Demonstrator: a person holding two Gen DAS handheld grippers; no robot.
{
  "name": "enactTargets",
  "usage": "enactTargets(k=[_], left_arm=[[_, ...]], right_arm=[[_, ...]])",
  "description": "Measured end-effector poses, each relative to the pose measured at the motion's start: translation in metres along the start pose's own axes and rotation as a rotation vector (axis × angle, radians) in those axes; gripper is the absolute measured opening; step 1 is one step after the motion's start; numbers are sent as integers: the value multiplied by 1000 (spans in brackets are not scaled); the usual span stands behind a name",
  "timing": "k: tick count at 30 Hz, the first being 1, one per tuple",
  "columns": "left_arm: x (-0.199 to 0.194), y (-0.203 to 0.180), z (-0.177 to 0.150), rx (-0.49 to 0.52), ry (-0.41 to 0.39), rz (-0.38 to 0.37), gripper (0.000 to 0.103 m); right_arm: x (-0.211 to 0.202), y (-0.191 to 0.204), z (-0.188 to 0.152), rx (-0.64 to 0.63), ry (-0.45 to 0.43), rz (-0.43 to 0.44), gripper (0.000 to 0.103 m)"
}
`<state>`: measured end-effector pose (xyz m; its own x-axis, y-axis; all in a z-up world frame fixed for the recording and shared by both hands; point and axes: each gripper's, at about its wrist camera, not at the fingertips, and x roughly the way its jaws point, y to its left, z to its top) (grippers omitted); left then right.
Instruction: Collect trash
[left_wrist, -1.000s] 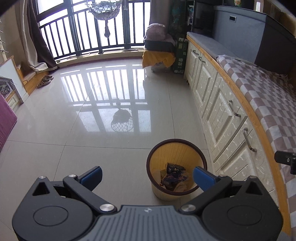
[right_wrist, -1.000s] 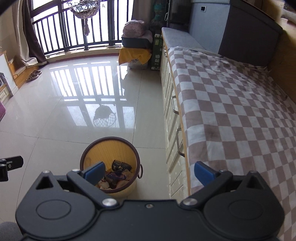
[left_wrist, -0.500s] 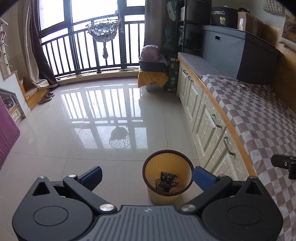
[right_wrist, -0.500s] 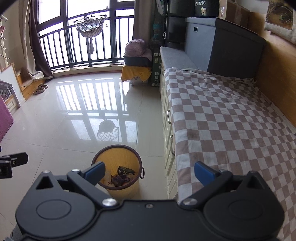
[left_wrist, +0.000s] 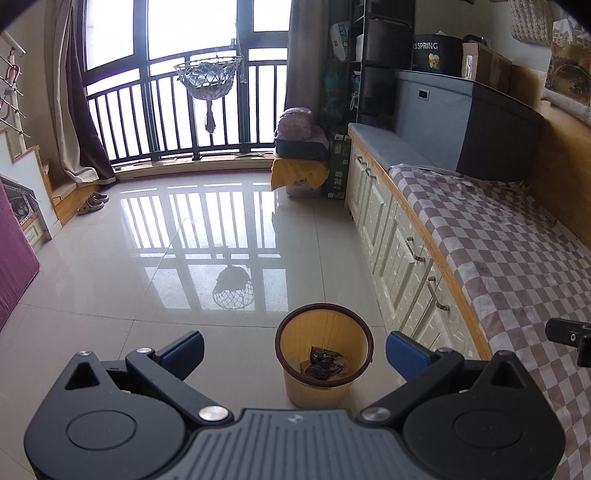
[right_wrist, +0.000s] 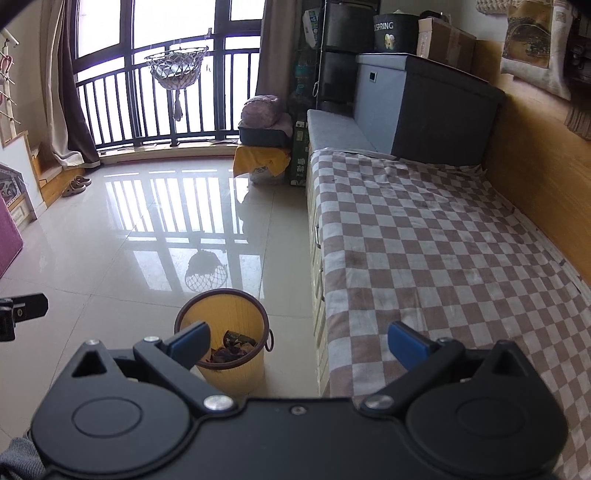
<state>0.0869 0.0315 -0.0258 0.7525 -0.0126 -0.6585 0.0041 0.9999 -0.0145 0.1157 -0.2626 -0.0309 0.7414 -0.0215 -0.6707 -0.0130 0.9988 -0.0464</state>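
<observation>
A: Left claw (left_wrist: 294, 349), lower centre, gapes wide and empty over the yellow bin (left_wrist: 324, 354) on the floor; wrappers (left_wrist: 323, 363) lie inside.

B: Right claw (right_wrist: 298, 341), equally wide, holds nothing. Collection seems nearly finished; next calls for spotting stray trash, none visible.

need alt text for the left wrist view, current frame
The open, empty left claw frames a yellow wastebasket standing on the glossy tile floor, with dark wrappers at its bottom. A checkered bench over white drawers runs along the right; a railed window lies ahead.
</observation>
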Motion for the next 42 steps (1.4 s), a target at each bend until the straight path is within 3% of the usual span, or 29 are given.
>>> enactTargets(k=[11,42], left_arm=[[-11,-1,-14,2,-3,-12,103],[-26,2,-16,6,-18,-18,103]], right_arm=[[-10,-6,-18,8,1,1,103],[-22,12,-19,-23,-29,31,103]])
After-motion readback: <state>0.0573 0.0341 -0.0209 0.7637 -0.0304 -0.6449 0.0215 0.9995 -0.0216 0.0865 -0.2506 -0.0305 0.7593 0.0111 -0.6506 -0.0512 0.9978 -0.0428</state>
